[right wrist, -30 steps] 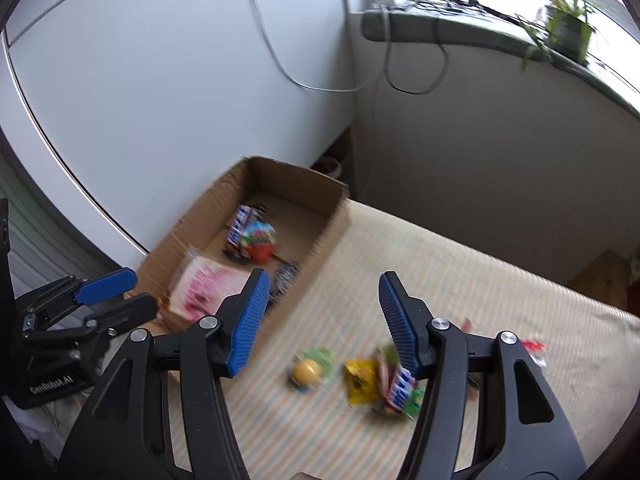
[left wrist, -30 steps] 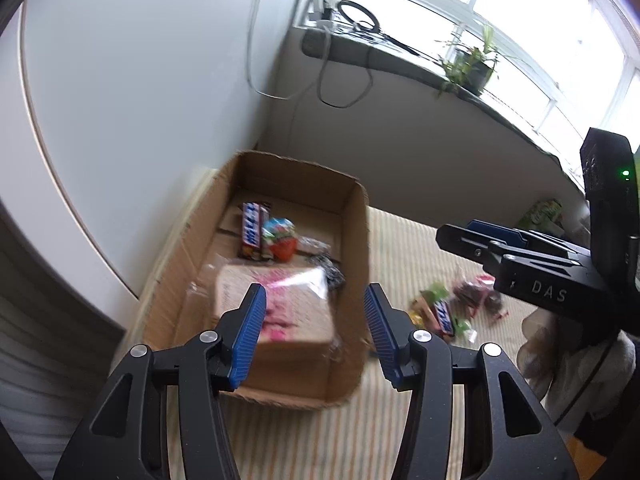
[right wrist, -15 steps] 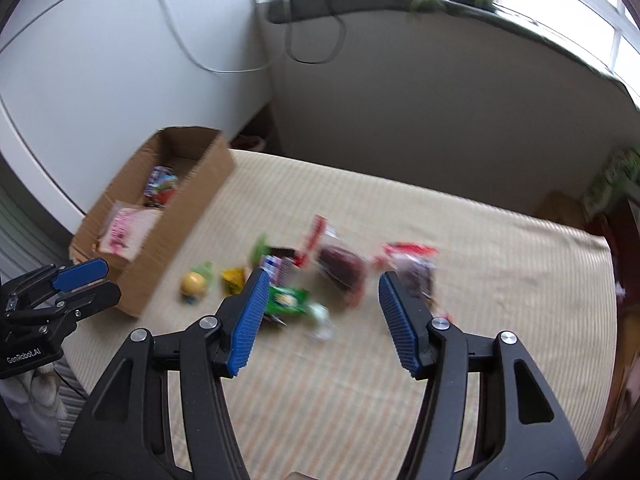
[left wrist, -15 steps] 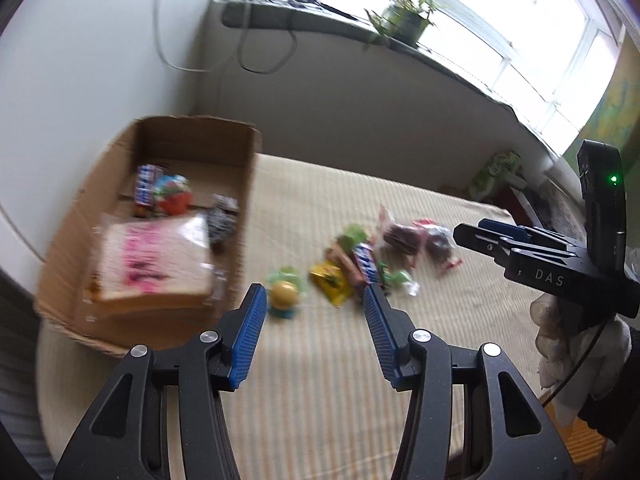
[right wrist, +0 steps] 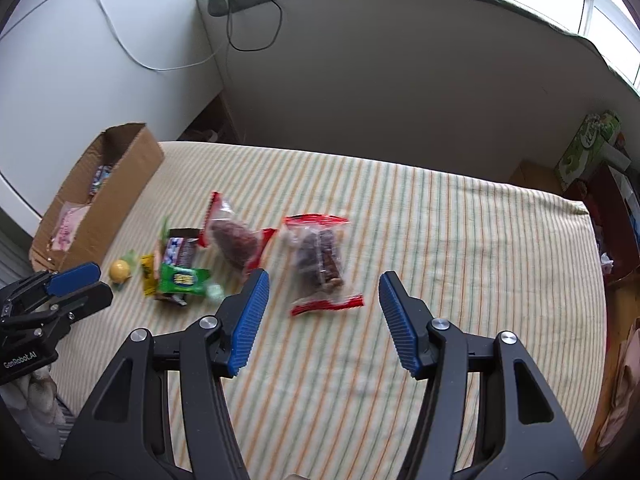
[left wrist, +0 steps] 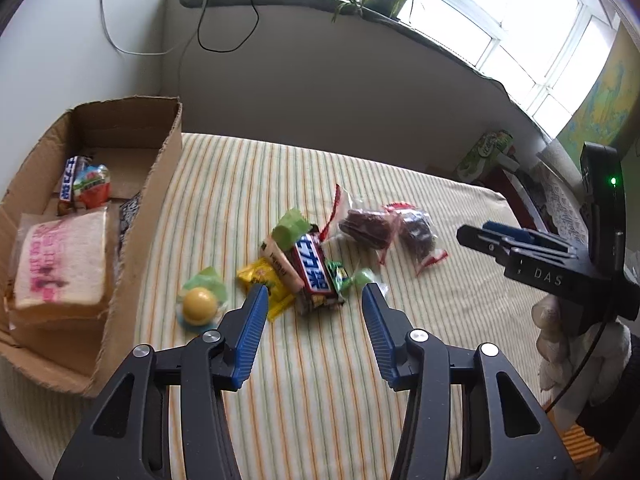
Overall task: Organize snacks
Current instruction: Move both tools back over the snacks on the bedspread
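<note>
My left gripper [left wrist: 312,300] hangs just over the snack pile [left wrist: 308,268] on the striped cloth [left wrist: 320,380]. Its jaws are half open, have just closed a little, and hold nothing. My right gripper [right wrist: 324,292] points down at a clear bag [right wrist: 320,264] of dark snacks, jaws half open and empty. The box [left wrist: 132,248] sits at the left with bread [left wrist: 64,260] inside. I read "DAS" on the right gripper and "GenRobot.AI" on the left.
</note>
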Tool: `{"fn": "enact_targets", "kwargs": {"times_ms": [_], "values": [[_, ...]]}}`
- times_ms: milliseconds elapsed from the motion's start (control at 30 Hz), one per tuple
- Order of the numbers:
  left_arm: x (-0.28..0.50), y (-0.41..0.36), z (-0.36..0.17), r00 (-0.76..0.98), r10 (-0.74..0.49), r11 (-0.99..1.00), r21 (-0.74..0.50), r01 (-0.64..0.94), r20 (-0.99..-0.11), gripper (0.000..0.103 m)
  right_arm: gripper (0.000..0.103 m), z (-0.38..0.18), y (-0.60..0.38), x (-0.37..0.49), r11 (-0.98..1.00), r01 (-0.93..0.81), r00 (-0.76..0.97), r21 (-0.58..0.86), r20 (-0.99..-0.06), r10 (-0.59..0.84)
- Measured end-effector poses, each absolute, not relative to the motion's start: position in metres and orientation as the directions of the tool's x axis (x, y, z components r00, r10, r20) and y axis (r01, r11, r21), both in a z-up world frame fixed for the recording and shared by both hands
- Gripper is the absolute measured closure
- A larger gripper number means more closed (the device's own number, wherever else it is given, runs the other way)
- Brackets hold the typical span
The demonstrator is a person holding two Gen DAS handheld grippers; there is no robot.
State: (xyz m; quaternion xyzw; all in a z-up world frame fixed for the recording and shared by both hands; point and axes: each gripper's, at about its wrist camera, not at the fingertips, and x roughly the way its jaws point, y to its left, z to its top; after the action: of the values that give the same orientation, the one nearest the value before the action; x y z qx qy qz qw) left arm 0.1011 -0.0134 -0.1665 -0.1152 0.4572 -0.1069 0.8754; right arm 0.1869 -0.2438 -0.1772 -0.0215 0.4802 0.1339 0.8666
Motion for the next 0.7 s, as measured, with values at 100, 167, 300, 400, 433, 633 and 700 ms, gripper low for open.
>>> {"fn": "enact_targets", "kwargs": {"times_ms": [100, 167, 300, 400, 433, 633, 700], "values": [[0.11, -0.014, -0.173, 0.555, -0.288, 0.948, -0.312, 0.053, -0.781, 0.056, 0.043, -0.187, -0.246, 0.196, 0.961, -0.259, 0.491, 0.1, -0.843, 0.22], [0.114, -0.014, -0.178, 0.545, -0.295, 0.944, -0.328, 0.039, -0.785, 0.06, 0.043, -0.194, -0.246, 0.202, 0.961, -0.262, 0.489, 0.092, -0.846, 0.214], [0.117, -0.022, -0.184, 0.529, -0.298, 0.946, -0.318, 0.055, -0.794, 0.067, 0.043, -0.202, -0.246, 0.21, 0.96, -0.262, 0.486, 0.1, -0.845, 0.221], [0.123, -0.027, -0.189, 0.524, -0.29, 0.95, -0.307, 0.056, -0.801, 0.073, 0.043, -0.207, -0.247, 0.213, 0.96, -0.258, 0.479, 0.104, -0.849, 0.221], [0.125, -0.028, -0.19, 0.523, -0.294, 0.948, -0.312, 0.055, -0.8, 0.074, 0.043, -0.209, -0.247, 0.214, 0.961, -0.257, 0.479, 0.105, -0.85, 0.221], [0.144, -0.037, -0.197, 0.516, -0.291, 0.95, -0.307, 0.056, -0.805, 0.076, 0.043, -0.211, -0.248, 0.217, 0.96, -0.254, 0.479, 0.119, -0.847, 0.232], [0.149, -0.038, -0.198, 0.51, -0.285, 0.952, -0.3, 0.055, -0.811, 0.076, 0.044, -0.211, -0.247, 0.218, 0.96, -0.255, 0.479, 0.117, -0.847, 0.23]]}}
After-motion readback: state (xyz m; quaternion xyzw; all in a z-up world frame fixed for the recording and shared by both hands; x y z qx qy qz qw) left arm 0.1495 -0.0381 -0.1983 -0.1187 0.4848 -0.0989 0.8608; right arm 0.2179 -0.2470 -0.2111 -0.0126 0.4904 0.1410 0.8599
